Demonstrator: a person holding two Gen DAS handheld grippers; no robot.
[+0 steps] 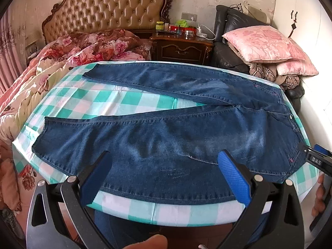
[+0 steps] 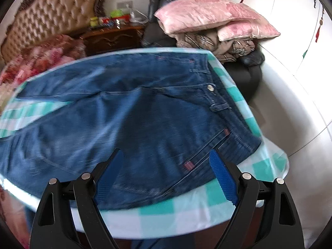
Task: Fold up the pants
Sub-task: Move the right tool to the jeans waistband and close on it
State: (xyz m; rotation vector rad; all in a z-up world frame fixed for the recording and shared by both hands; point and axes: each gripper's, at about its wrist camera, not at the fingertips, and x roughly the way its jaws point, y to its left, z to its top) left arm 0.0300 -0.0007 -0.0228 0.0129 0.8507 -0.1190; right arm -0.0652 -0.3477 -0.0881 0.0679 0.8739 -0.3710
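Blue jeans (image 1: 166,128) lie spread flat on the table's green-and-white checked tablecloth (image 1: 116,101), legs parted toward the bed (image 1: 62,58) side, waistband toward the black armchair (image 1: 228,47). The left gripper (image 1: 164,159) hovers over the near leg, fingers wide apart, holding nothing. The right gripper (image 2: 166,157) hangs above the jeans' pocket area near the waistband, also spread and holding nothing.

Both fisheye views look forward and down from the near tabletop (image 1: 128,101) edge. The left sits over the nearer leg of the jeans (image 1: 166,145); the right, closer, over the waist. Both share headboard (image 1: 108,8), nightstand (image 1: 182,47), pillows (image 1: 263,43).
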